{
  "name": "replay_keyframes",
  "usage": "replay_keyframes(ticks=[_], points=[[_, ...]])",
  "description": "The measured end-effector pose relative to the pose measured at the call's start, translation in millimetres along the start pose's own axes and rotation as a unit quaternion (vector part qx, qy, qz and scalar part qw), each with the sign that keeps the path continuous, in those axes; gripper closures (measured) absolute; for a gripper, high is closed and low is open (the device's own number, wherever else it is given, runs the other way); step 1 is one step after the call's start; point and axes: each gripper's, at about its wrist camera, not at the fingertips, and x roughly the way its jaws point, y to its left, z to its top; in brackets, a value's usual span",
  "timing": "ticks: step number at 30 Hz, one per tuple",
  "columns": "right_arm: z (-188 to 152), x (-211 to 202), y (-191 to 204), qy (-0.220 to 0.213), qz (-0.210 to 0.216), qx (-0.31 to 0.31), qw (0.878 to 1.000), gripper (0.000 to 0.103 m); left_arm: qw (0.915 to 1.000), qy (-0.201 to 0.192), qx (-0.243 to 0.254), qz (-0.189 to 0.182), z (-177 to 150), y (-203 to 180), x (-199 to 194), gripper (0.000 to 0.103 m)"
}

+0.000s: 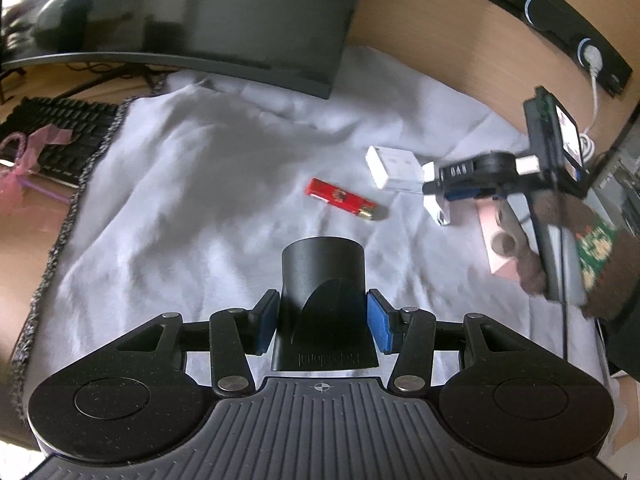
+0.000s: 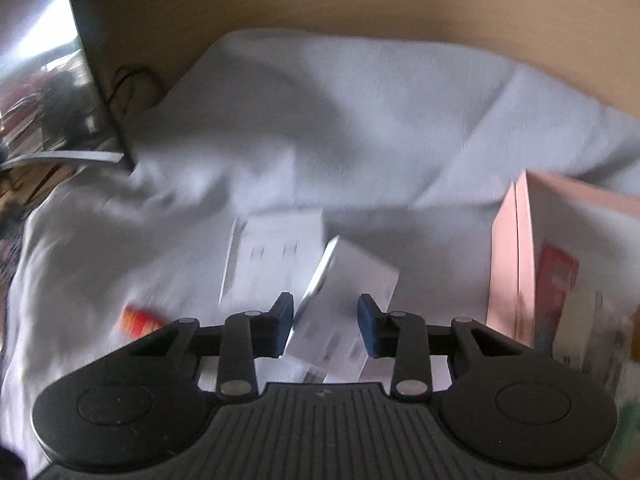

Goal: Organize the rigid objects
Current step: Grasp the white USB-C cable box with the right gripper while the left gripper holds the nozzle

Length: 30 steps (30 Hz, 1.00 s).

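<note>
I am holding a black plastic nozzle-shaped piece, round at the far end and flat at the near end (image 1: 324,304), between the blue pads of the left gripper (image 1: 322,322); the pads are pressing on both of its flanks, above the wrinkled pale grey cloth (image 1: 192,184).

The right gripper (image 2: 325,326) is straddling a small white cardboard box with printed labels (image 2: 340,312). Its jaws are standing narrow. The box is sitting tilted, one edge close to the left pad; on the right side I am seeing a gap, so I cannot tell whether the grip is made.

Risks, as I am judging them:
- The white box is lying skewed between the pads. A squeeze on a corner could twist it out or crush the card.
- This view is blurred, so I am aiming poorly.
- The nozzle piece is tapering, so it could slide forward out of the pads if I tilt further down.

Around:
- A second flat white box (image 2: 276,256) is lying just behind the first, touching or nearly so; lifting one may drag the other.
- A tall pink cardboard box (image 2: 516,264) is standing near on the right, crowding that side.
- A small red lighter-like object with a brass tip (image 1: 345,201) is lying alone on the cloth, well clear of the nozzle.
- A dark monitor (image 1: 200,12) and a black keyboard (image 1: 60,136) are bordering the cloth at the back and left.
</note>
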Motion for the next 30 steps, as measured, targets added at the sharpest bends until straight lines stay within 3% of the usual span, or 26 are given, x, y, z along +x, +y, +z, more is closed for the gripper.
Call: replay_keyframes(ticks=[4, 7, 13, 18, 24, 26, 30], points=[[-26.0, -17.8, 1.9, 0.027, 0.034, -0.033, 0.998, 0.085, 0.9999, 0.003, 0.010, -0.011, 4.0, -6.3, 5.6, 0.051], [-48.0, -27.8, 2.8, 0.050, 0.062, -0.056, 0.995, 0.085, 0.9997, 0.005, 0.016, -0.020, 6.2, -10.2, 10.1, 0.051], [-77.1, -50.9, 3.9, 0.026, 0.033, -0.117, 0.992, 0.082, 0.9993, 0.022, 0.007, -0.031, 2.0, -6.2, 20.7, 0.051], [-56.0, -55.5, 4.8, -0.021, 0.000, -0.128, 0.992, 0.057, 0.9986, 0.035, -0.021, -0.034, -1.4, 6.5, 31.6, 0.051], [-13.3, -26.9, 19.2, -0.043, 0.008, -0.096, 0.994, 0.053, 0.9981, 0.040, -0.025, -0.039, -2.0, 13.5, 30.7, 0.051], [2.6, -14.4, 27.9, -0.046, 0.011, -0.101, 0.994, 0.044, 0.9978, 0.040, -0.033, -0.040, -4.7, 18.2, 27.2, 0.051], [32.1, 26.0, 44.3, -0.015, 0.011, -0.083, 0.996, 0.039, 0.9972, 0.041, -0.051, -0.036, -11.3, 30.8, 20.4, 0.051]])
